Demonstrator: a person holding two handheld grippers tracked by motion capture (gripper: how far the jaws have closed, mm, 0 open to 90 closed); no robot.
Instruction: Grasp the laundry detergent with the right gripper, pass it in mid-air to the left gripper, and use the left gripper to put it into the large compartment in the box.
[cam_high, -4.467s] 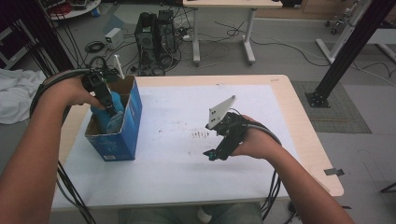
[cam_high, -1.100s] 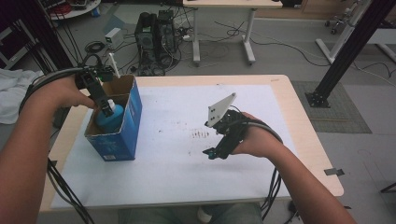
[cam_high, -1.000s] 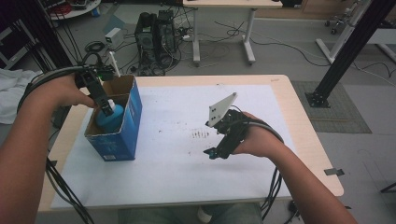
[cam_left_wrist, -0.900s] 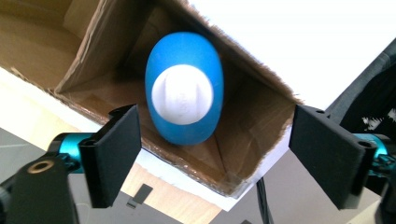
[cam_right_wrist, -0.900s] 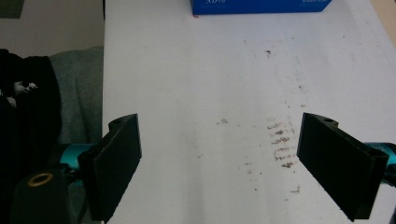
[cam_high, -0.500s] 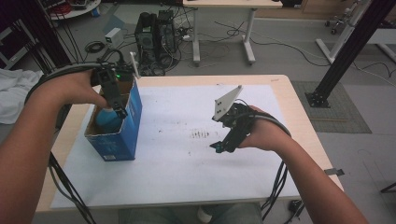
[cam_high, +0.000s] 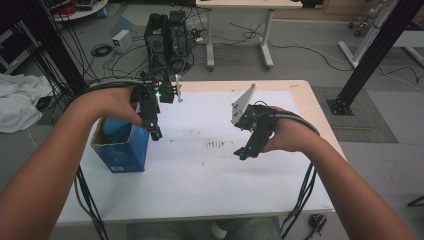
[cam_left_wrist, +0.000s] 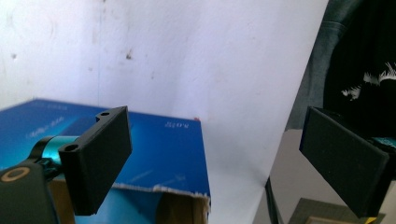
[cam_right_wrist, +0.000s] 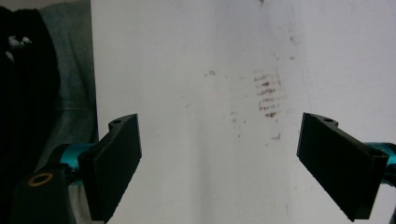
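Observation:
A blue cardboard box (cam_high: 121, 152) stands open-topped at the table's left, with a light blue object (cam_high: 113, 125) lying inside it. My left gripper (cam_high: 156, 134) hangs just past the box's right rim, above the white sheet. In the left gripper view this gripper (cam_left_wrist: 215, 128) is open with nothing between its jaws, and the box's blue side (cam_left_wrist: 159, 154) sits below them. My right gripper (cam_high: 243, 152) hovers over the middle of the table. Seen in the right gripper view, it (cam_right_wrist: 222, 135) is open and empty above the sheet.
A white sheet (cam_high: 200, 175) covers the wooden table (cam_high: 320, 115) and carries dark smudges (cam_high: 216, 144) at its centre, also seen as smudges (cam_right_wrist: 266, 93) ahead of the right jaws. Cables trail from both grippers over the table's front. Black frame posts and equipment stand on the floor behind.
My left gripper has risen out of the blue box and moved right, past its rim, empty. The light blue object stays in the box. My right gripper has shifted only slightly.

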